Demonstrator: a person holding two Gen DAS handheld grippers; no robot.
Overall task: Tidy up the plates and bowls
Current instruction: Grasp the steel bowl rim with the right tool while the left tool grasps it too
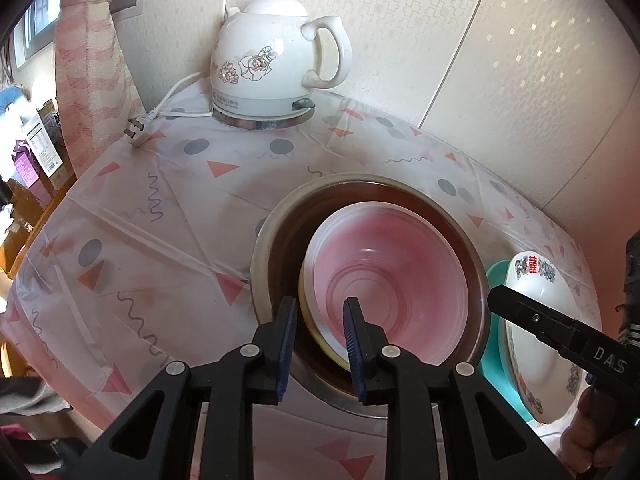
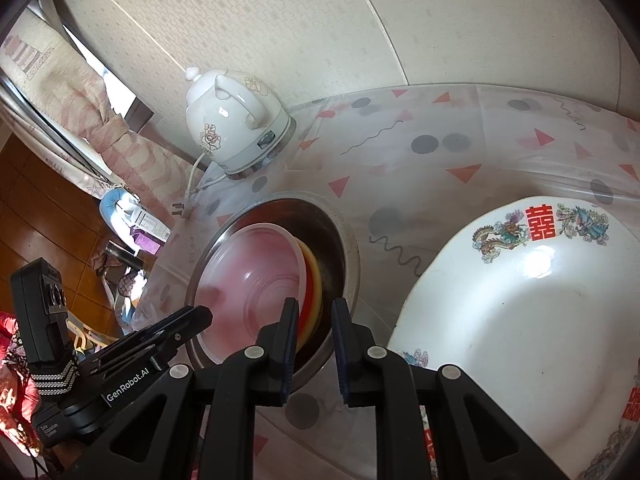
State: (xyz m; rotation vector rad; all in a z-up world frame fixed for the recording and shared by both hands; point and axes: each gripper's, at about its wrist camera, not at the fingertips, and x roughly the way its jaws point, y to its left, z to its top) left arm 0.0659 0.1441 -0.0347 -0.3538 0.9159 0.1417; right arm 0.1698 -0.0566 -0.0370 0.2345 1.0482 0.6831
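Note:
A metal bowl sits on the table and holds a stack of bowls: a translucent pink one on top, yellow and red ones under it. My left gripper is open, its fingers astride the near rim of the pink bowl. A white plate with red characters and dragon print lies to the right; it also shows in the left wrist view, on a teal plate. My right gripper is open and empty over the metal bowl's right rim.
A white ceramic kettle on its base stands at the back by the wall, its cord and plug lying to the left. A patterned plastic cloth covers the table. Curtain and boxes lie off the left edge.

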